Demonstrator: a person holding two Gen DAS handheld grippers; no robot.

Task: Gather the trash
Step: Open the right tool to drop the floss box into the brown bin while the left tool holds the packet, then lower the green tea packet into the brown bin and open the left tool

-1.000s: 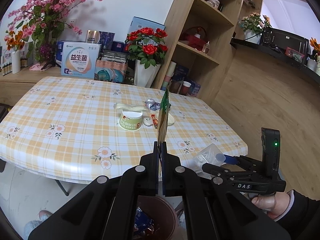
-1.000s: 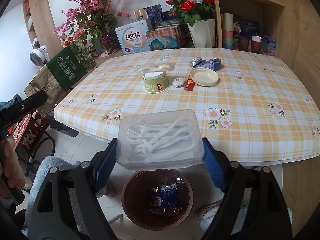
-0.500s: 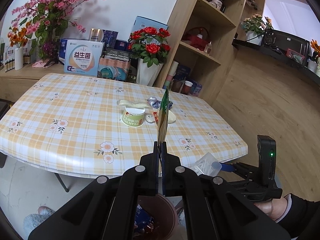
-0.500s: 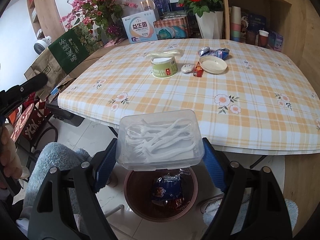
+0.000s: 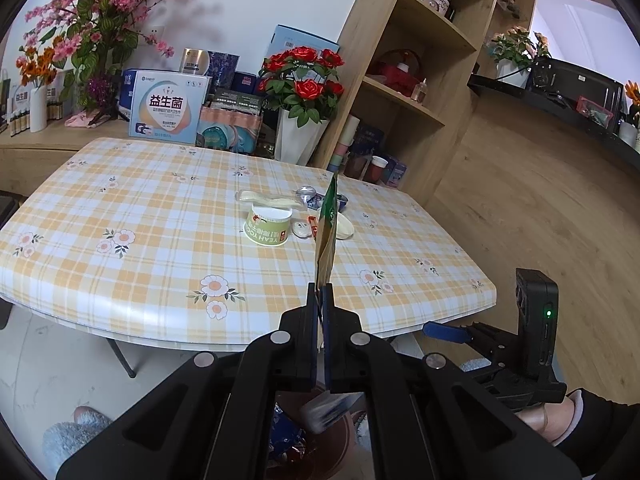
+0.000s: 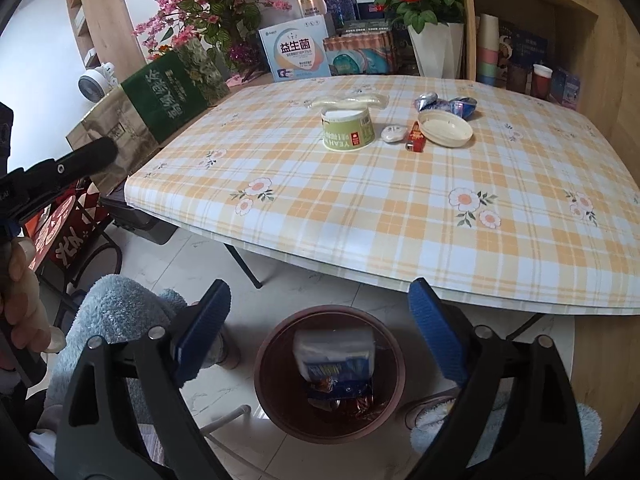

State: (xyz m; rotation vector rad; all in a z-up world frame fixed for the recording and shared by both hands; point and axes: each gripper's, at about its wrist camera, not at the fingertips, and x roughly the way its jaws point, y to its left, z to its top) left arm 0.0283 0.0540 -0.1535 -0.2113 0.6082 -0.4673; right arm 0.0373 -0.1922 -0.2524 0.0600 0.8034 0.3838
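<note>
tabletop (image 6: 400, 208): checked orange-and-white cloth; 1 green yogurt cup (image 6: 347, 131), 1 shallow cream lid (image 6: 444, 128), a few small wrappers, all mid-table.
bin: 1 round brown plastic bin (image 6: 276, 408) on floor, directly under both tools; clear plastic floss-pick box (image 6: 334, 350) already inside.
left hand-held gripper (image 5: 321, 304): clamped tight on 1 flat green-and-kraft paper pouch (image 5: 326, 236), long axis pointing up and away, above bin.
right hand-held gripper (image 6: 320, 336): jaws just widened, spread wide, nothing between.
next: probably drop pouch straight down.
</note>
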